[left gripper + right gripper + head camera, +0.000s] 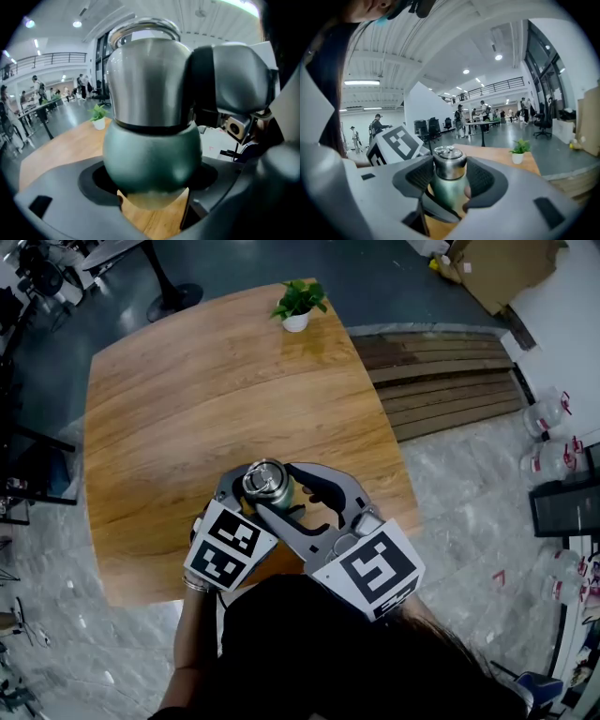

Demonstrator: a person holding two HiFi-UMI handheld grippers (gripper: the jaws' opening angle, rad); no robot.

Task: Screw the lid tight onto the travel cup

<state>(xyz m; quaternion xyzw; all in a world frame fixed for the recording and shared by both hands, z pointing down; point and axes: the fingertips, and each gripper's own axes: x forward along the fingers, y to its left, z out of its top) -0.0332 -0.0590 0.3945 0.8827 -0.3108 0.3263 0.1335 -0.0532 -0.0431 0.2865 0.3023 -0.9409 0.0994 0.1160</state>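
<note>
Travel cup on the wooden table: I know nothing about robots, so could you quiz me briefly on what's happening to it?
1. True or false: the green travel cup lies on its side on the wooden table.
2. What does the left gripper clamp? A. the cup's green body B. the small potted plant C. nothing
3. Fill in: the right gripper is shut on the cup's steel ____.
Key: 1 false, it is upright; 2 A; 3 lid.
</note>
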